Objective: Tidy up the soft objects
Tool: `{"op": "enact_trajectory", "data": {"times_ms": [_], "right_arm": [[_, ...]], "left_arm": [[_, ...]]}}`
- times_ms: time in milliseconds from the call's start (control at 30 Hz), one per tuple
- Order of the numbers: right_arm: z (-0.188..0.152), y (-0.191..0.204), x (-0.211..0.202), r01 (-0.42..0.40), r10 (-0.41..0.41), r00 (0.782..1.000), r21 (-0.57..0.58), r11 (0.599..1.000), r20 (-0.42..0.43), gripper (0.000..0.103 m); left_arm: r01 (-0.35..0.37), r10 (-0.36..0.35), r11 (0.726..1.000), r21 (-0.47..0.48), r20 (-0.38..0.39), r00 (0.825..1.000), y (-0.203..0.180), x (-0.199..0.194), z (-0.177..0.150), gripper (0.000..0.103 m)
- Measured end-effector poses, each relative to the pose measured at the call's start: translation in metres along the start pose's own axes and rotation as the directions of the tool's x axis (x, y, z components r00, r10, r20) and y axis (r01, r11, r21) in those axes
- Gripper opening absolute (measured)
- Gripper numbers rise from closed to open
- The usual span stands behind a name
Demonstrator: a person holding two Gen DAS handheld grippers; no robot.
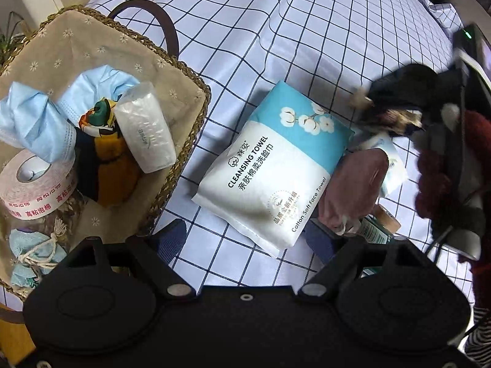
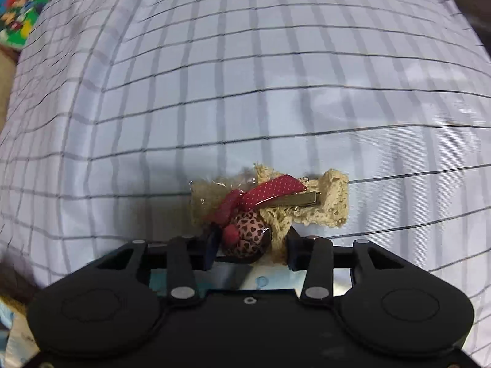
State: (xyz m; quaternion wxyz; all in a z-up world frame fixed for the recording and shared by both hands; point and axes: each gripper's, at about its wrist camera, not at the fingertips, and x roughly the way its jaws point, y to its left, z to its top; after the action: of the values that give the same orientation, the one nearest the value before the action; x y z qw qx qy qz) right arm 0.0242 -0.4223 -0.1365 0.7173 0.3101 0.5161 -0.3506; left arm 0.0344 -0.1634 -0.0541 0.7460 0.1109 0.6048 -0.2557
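Right gripper [image 2: 250,250]: jaws drawn in tight on a lace hair clip [image 2: 270,205]; the pads pinch its heart-print fabric ball, while the cream lace, red dotted ribbon and metal clasp stick out past the fingertips.
Left gripper [image 1: 250,239]: jaws stand apart with nothing between them, hovering over the near corner of the towel pack.
Cleansing towel pack [image 1: 273,165]: white and turquoise, lying flat on the checked cloth [image 1: 307,30] just beyond the left fingers.
Pink pouch [image 1: 353,184]: beside the pack's right edge, touching it, partly over a smaller pale packet [image 1: 392,165].
Basket [image 1: 184,70]: woven, fabric-lined, left of the pack and just beside it.
Basket contents: blue masks [image 1: 40,116], a tape roll [image 1: 33,181], a wrapped tissue pack [image 1: 145,132], a folded patterned scarf [image 1: 104,159], small drawstring bags [image 1: 33,254].
Hair clip in the left view: blurred, at the right edge above the pale packet, clear of the cloth.
Cloth beyond the clip: bare white fabric with dark grid lines.
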Motion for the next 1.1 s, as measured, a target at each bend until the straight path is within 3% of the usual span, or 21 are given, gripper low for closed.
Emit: {"op": "enact_trajectory", "data": {"times_ms": [200,500,867,1100], "right_arm": [[-0.002,-0.053,-0.007,0.077,-0.078,0.997,0.055,0.995,0.009,0.041],[-0.043,-0.138,-0.035,0.187,-0.19,0.982,0.144,0.972,0.006,0.041],[-0.103,-0.192,-0.053,0.104,-0.077,0.987,0.188,0.977,-0.144,0.042],[-0.164,-0.181,-0.07,0.099,-0.074,0.976,0.113,0.989,-0.204,0.042]], "left_arm": [[0.005,-0.005,1.0,-0.005,0.006,1.0,0.002,-0.004,0.001,0.081],[0.0,-0.001,0.999,0.035,0.006,1.0,-0.004,-0.004,-0.004,0.081],[0.0,0.0,0.995,0.101,0.006,1.0,-0.015,0.0,-0.01,0.081],[-0.003,0.002,0.991,0.133,0.007,1.0,-0.021,0.002,-0.014,0.081]]}}
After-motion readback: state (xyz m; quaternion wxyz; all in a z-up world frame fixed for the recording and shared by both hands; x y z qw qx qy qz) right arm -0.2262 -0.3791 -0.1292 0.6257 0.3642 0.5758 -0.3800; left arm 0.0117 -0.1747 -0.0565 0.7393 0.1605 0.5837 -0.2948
